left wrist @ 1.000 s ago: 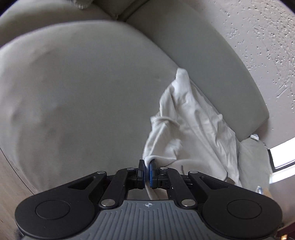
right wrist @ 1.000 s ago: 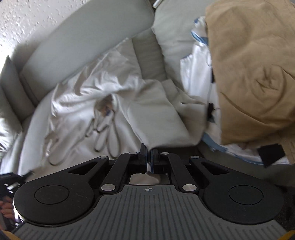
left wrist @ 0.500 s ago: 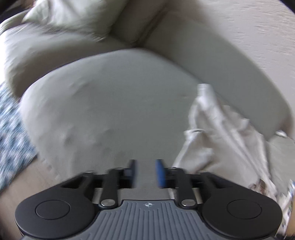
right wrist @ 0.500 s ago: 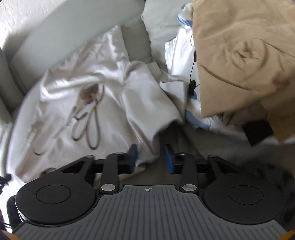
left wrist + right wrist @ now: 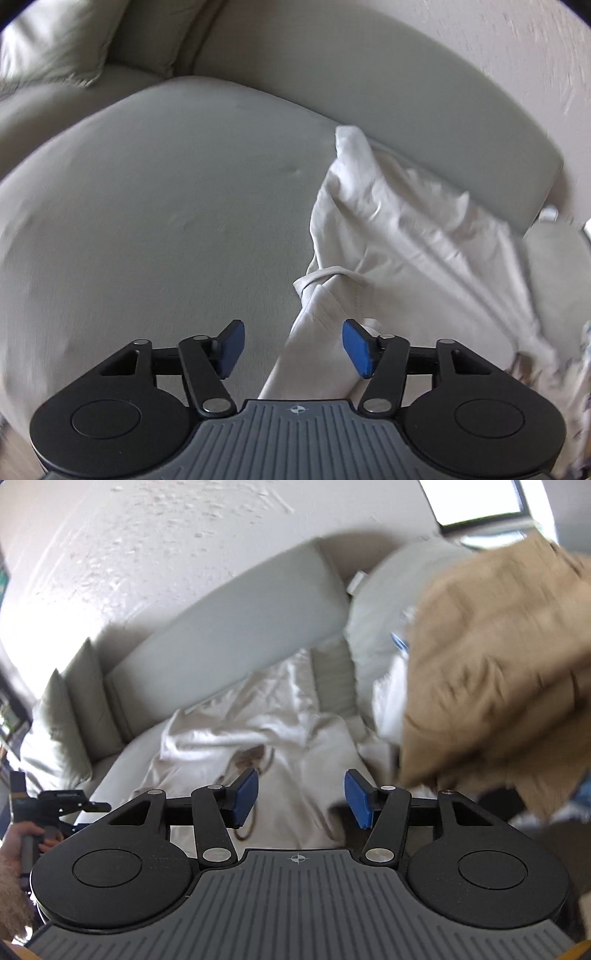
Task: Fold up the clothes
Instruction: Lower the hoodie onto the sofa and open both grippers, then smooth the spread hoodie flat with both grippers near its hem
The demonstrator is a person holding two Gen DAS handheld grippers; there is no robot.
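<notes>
A white garment (image 5: pixel 399 236) lies crumpled on the grey sofa seat (image 5: pixel 166 206), running from the backrest toward me. My left gripper (image 5: pixel 293 347) is open above its near edge, with cloth lying below the gap between the blue pads and not held. In the right wrist view the same white garment (image 5: pixel 295 746) shows a brown printed design (image 5: pixel 251 757). My right gripper (image 5: pixel 301 797) is open just above it, holding nothing.
A pile of clothes topped by a tan garment (image 5: pixel 498 672) sits at the right on the sofa. The grey backrest (image 5: pixel 229 627) and side cushions (image 5: pixel 74 709) border the seat. A hand (image 5: pixel 22 838) holds the other gripper at the left edge.
Both grippers were shut on the white garment a second ago; both have opened wide and let it go. Both cameras have pulled back and tilted upward.
</notes>
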